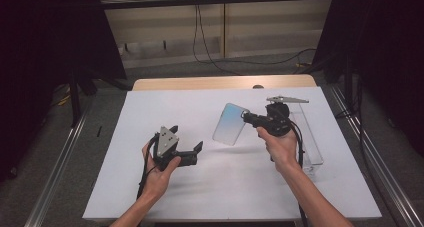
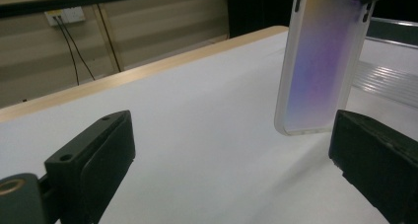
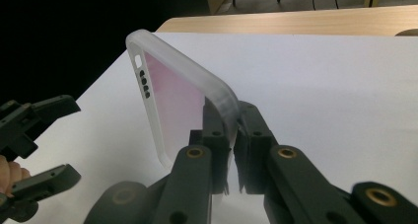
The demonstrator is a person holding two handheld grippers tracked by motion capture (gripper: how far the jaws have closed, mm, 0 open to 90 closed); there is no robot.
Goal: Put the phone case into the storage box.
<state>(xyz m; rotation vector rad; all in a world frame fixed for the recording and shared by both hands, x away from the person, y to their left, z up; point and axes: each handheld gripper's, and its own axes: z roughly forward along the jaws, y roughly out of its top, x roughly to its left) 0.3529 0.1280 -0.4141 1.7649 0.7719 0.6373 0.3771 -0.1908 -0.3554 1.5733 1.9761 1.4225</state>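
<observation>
A translucent phone case [image 1: 229,124] with an iridescent blue-purple back hangs above the white table [image 1: 150,112], tilted. My right gripper [image 1: 246,116] is shut on its upper right edge; in the right gripper view the jaws clamp the case's rim [image 3: 227,105]. My left gripper [image 1: 192,146] is open, held low at centre-left and pointing right toward the case. In the left gripper view the case [image 2: 320,61] hangs ahead between the spread fingers [image 2: 93,160], closer to the right one, touching neither.
A clear plastic box [image 1: 309,137] lies on the table's right side, behind my right hand. The table's wooden far edge [image 1: 225,82] borders grey floor with cables. Metal rails run along both sides of the table.
</observation>
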